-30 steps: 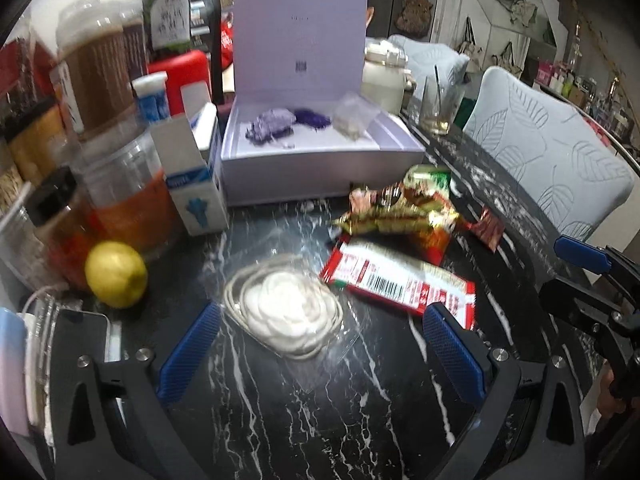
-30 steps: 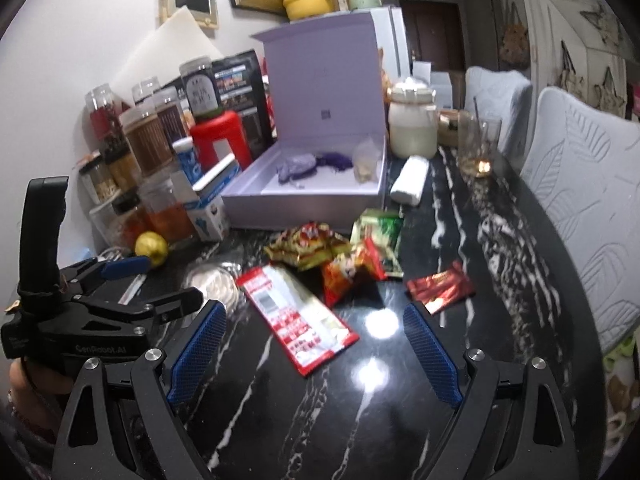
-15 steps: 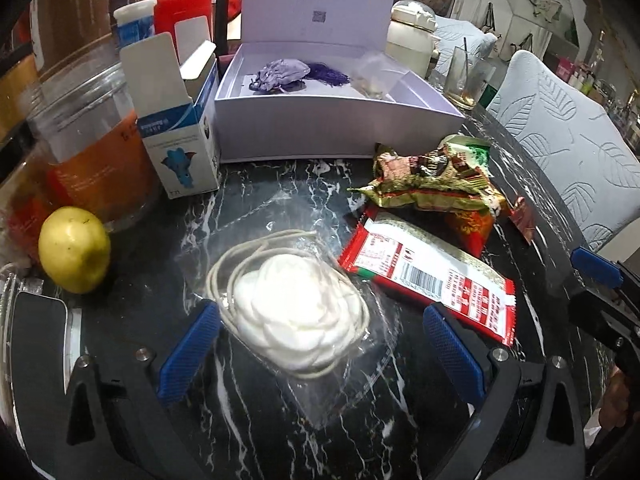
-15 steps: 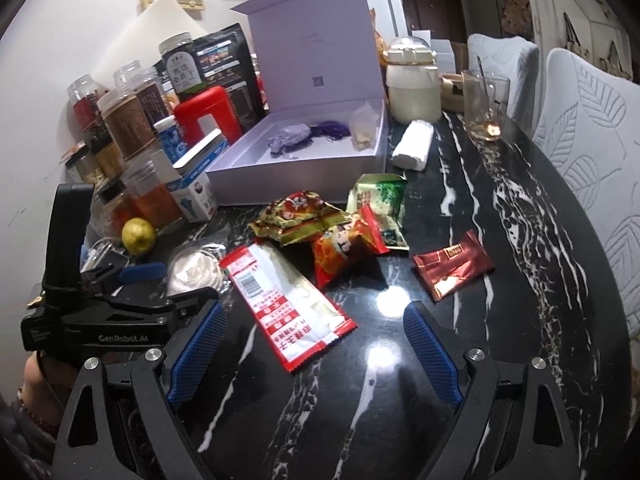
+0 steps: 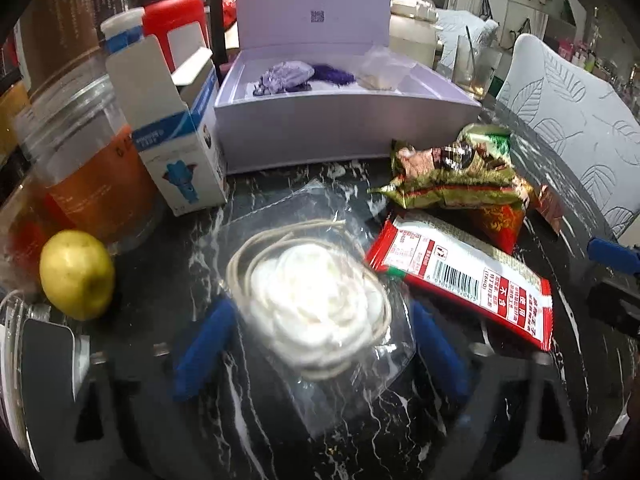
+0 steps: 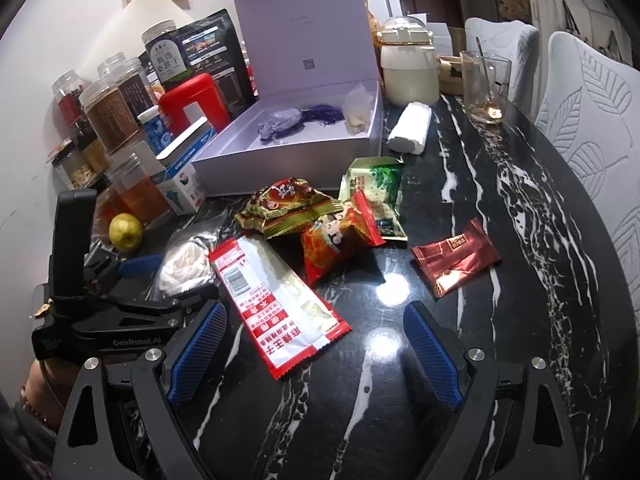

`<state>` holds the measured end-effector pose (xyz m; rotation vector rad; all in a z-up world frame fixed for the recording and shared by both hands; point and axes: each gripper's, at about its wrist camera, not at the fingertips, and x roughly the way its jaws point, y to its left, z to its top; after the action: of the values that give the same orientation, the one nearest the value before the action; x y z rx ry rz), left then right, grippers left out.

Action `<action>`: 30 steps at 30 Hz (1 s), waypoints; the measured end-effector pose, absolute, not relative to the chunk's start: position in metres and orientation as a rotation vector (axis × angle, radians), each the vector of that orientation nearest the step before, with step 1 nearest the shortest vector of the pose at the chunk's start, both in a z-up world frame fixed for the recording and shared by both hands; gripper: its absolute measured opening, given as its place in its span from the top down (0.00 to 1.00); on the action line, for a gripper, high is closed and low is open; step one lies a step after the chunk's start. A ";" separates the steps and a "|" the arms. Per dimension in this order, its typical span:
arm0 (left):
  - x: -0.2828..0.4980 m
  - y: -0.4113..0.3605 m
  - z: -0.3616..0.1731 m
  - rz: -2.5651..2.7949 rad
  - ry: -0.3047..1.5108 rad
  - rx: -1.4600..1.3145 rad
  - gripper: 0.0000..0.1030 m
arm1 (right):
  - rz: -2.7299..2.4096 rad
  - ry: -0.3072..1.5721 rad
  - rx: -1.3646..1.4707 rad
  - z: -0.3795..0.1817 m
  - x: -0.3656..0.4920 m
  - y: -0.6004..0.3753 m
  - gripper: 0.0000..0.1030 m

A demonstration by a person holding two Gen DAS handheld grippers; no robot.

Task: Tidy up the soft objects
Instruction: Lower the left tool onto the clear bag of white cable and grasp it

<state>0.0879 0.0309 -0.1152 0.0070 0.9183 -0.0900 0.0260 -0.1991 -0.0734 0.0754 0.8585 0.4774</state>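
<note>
**Inspector:** State of the tongs?

**Operator:** My left tongs (image 5: 320,350) have just been closing around the clear bag of white cotton pads (image 5: 320,304) on the table (image 6: 500,208); blur hides whether the pads press it. My right tongs (image 6: 316,354) stand wide apart, holding nothing.

**Inspector:** Counts?

**Operator:** One red-and-white barcoded sachet (image 6: 276,304), four other snack packets, one lemon (image 6: 125,232). The open lilac box (image 6: 288,160) holds one purple tasselled pouch (image 6: 282,122) and one clear bag.

**Inspector:** Writing?

**Operator:** "GenRobot.AI" on the left handle. The red wrapper (image 6: 456,258), reading "kiss", is clear only in the right view.
</note>
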 end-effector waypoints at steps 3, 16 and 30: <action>0.086 0.033 -0.113 -0.108 0.907 0.013 0.35 | 0.479 0.867 0.074 -0.075 0.027 -0.197 0.11; 0.060 0.042 -0.106 -0.182 0.903 -0.014 0.43 | 0.507 0.899 0.052 -0.081 0.028 -0.187 0.11; 0.025 0.047 -0.097 -0.174 0.902 -0.035 0.43 | 0.636 0.907 -0.159 -0.089 0.041 -0.152 0.11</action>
<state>0.0250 0.0470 -0.0967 -0.0352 0.9019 -0.1735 0.0407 -0.1516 -0.0889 -0.1594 0.9071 0.6363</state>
